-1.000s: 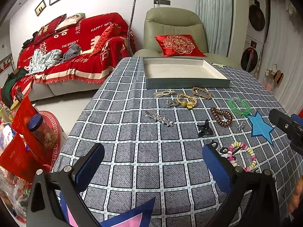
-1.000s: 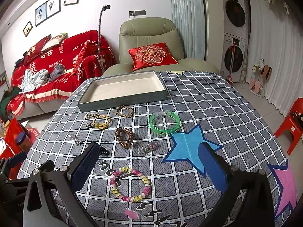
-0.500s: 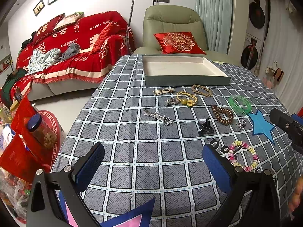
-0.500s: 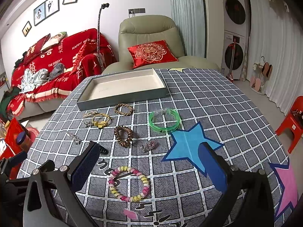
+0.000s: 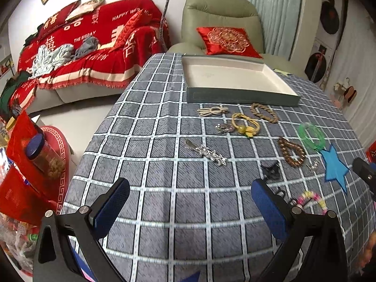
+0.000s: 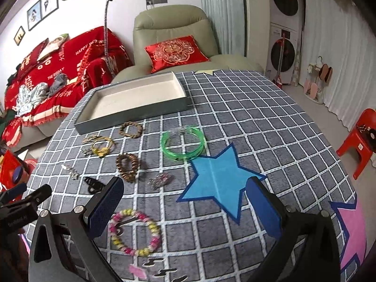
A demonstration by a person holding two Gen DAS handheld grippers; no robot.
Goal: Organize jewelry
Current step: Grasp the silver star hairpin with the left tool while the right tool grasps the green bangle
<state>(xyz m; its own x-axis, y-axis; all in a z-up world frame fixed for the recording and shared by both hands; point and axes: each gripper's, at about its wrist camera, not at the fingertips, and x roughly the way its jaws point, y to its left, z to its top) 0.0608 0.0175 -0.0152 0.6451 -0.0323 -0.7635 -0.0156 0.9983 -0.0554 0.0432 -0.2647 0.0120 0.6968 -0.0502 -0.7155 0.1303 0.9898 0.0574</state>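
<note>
Both views nearer the tray (image 6: pixel 131 117), right hand-held gripper (image 6: pixel 183 202) wide over beaded bracelet (image 6: pixel 135 231), left hand-held gripper (image 5: pixel 190 199) wide.

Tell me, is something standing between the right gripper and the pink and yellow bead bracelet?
Nothing visible does. The right gripper hangs open above the tablecloth, and the bead bracelet lies flat just beside its left finger. The other jewelry lies farther off, toward the tray.

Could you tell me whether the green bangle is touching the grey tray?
Apart. The right wrist view shows the green bangle lying on the checked tablecloth, with bare cloth squares between it and the grey tray.
</note>
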